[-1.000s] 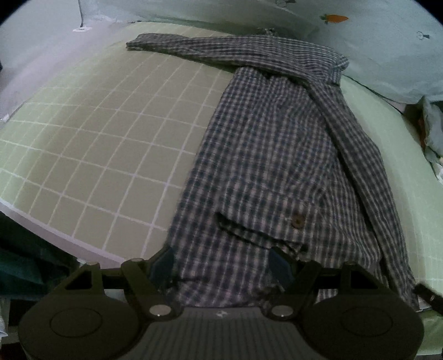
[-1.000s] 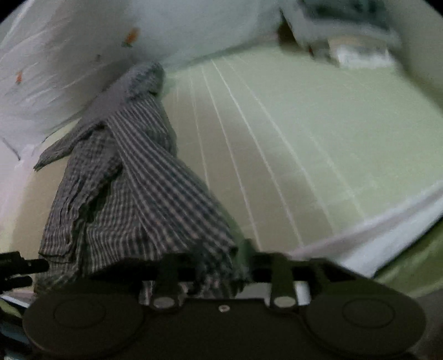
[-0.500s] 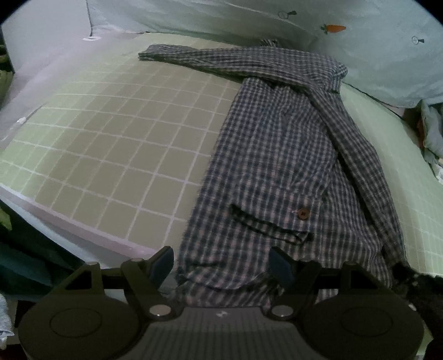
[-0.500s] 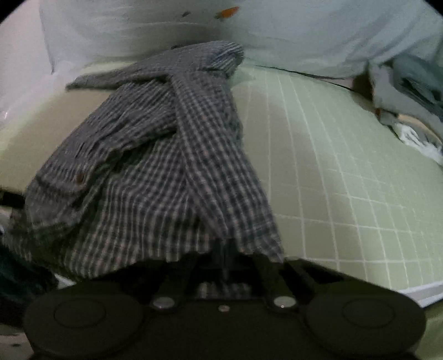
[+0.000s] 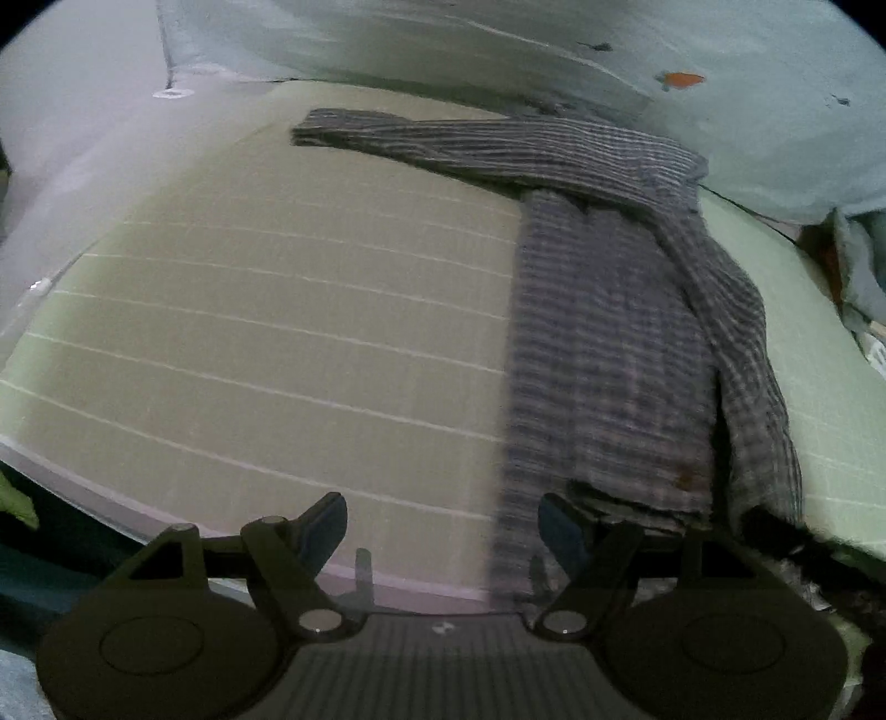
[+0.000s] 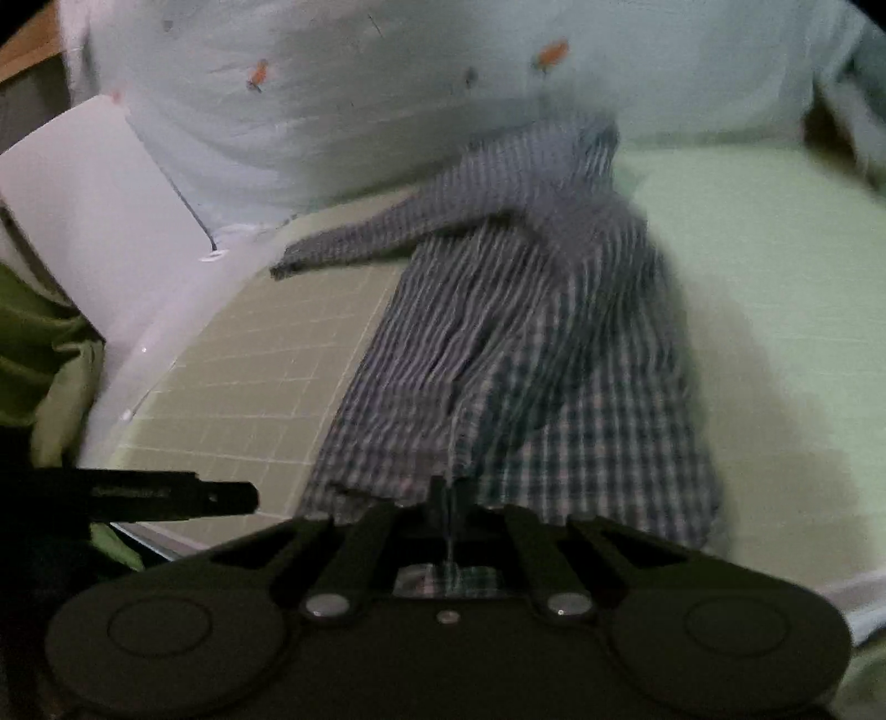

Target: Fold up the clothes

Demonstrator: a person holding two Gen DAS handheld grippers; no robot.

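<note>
While the checked shirt [image 5: 603,354] lies lengthwise on the green gridded mat [image 5: 266,332], one sleeve reaches across the far end toward the left and the other runs down its right side. At the near hem the right gripper [image 6: 449,501] has its jaws pinched together on a fold of the shirt's cloth, which rises slightly from the mat. Wide apart and empty, the left gripper [image 5: 443,523] hovers over the mat's near edge, just beside the shirt's left border. A pale blanket [image 5: 609,50] with small orange prints lies behind.

Green gridded sheet [image 5: 266,343], pale carrot-print bedding [image 5: 609,50] behind.
</note>
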